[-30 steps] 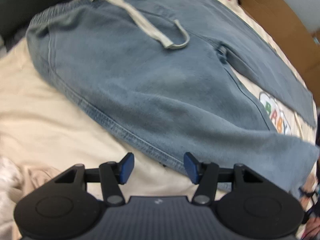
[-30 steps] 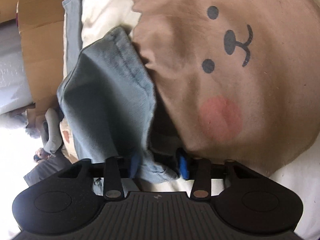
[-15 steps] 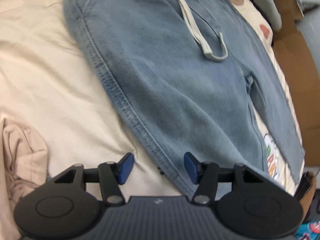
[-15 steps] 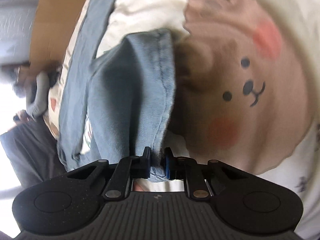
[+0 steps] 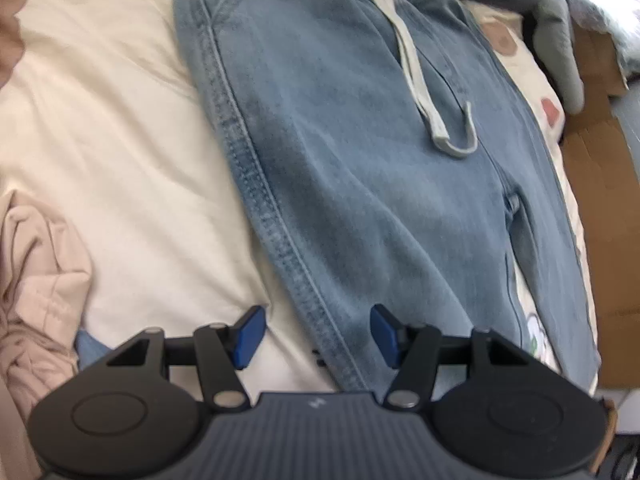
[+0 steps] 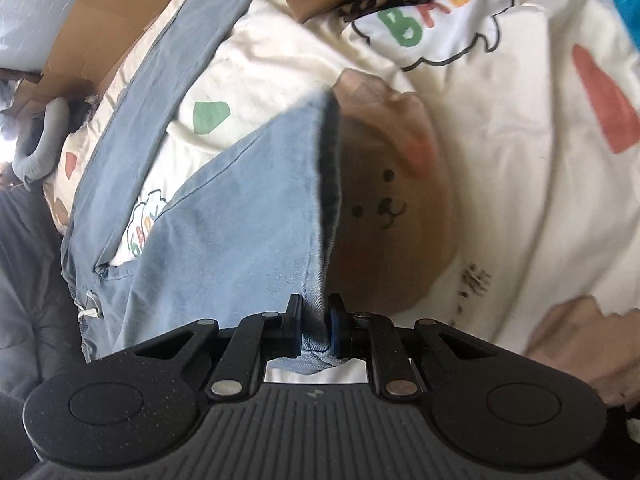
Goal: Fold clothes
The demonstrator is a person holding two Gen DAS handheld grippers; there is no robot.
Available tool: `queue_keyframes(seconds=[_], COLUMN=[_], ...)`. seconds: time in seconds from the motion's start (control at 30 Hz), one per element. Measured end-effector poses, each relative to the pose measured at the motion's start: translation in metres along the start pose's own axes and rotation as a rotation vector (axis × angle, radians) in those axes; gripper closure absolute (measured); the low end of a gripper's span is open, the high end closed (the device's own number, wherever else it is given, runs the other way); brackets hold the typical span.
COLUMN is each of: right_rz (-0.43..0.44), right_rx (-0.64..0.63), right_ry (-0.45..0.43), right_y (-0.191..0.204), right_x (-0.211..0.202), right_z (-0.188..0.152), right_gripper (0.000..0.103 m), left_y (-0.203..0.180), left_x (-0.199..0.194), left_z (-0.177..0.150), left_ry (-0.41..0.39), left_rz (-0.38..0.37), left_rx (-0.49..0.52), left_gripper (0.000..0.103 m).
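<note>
From the left wrist, the left gripper [image 5: 316, 334] hovers with fingers spread over the side seam of the light blue denim trousers [image 5: 360, 160] lying flat on the cream bedspread [image 5: 112, 140] (white drawstring [image 5: 420, 80] looped near the waistband). From the right wrist, the right gripper [image 6: 314, 330], whose jaws have just been closing, pinches a trouser leg hem [image 6: 316, 336], lifting it above the bear-face print [image 6: 384, 208].

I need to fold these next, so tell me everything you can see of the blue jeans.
The blue jeans are light-wash, soft denim with an elastic waistband, a pale drawstring and a stitched side seam. They lie front-up, legs spread, on the cream bedding. The right gripper has closed its jaws on one leg's hem, lifting it. The left gripper is open, straddling the side seam without pinching it.
</note>
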State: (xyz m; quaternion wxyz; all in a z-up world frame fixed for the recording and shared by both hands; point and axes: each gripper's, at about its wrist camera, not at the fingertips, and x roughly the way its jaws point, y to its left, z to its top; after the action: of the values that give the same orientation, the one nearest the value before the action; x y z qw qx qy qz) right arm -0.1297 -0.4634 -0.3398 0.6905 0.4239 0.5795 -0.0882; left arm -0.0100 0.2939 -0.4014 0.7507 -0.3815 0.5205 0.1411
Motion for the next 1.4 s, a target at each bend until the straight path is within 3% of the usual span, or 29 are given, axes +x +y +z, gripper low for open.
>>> queue_keyframes(seconds=[0.07,0.17,0.3,0.47,0.63,0.67,0.77,0.87,1.1,1.33,1.4], right_rz=[-0.021,-0.068,-0.129,-0.154,-0.179,-0.186,-0.201,-0.217,-0.254,-0.259,-0.249], right_rx=[-0.005,-0.040,-0.083,-0.116,-0.111,-0.105,-0.099,-0.104,-0.093,-0.056,-0.045], right_ry=[0.005,0.015,0.013,0.018,0.035,0.037,0.043,0.052,0.118,0.160,0.178], right_y=[0.001,0.005,0.017,0.019,0.012,0.011,0.010,0.009,-0.011,-0.039,-0.046], right_x=[-0.006,-0.016,-0.026,-0.024,-0.027,-0.028,-0.028,-0.026,-0.004,0.021,0.028], right_z=[-0.006,-0.014,-0.020,-0.027,-0.043,-0.046,-0.052,-0.057,-0.068,-0.080,-0.083], right_gripper=[0.092,0.092,0.092,0.091,0.091,0.091,0.092,0.092,0.092,0.092,0.091], left_y=[-0.006,-0.003,0.001,-0.002,0.010,0.009,0.012,0.010,0.002,0.007,0.010], left_x=[0.000,-0.015,-0.036,-0.018,-0.003,0.000,0.001,-0.005,-0.018,-0.001,0.000], left_z=[-0.003,-0.007,-0.009,-0.006,-0.002,0.000,-0.001,0.001,0.003,0.001,0.004], left_ry=[-0.016,-0.010,-0.061,-0.022,-0.015,-0.013,0.002,0.009,0.024,0.043,0.051], left_rz=[0.027,0.024,-0.007,-0.020,-0.045,-0.050,-0.039,-0.037,0.006,0.039,0.049], left_rx=[0.013,-0.076,-0.172,-0.067,-0.082,-0.076,-0.057,0.000,0.120,0.110,0.069], left_gripper=[0.048,0.058,0.053,0.052,0.053,0.057,0.092,0.097,0.098,0.096,0.080])
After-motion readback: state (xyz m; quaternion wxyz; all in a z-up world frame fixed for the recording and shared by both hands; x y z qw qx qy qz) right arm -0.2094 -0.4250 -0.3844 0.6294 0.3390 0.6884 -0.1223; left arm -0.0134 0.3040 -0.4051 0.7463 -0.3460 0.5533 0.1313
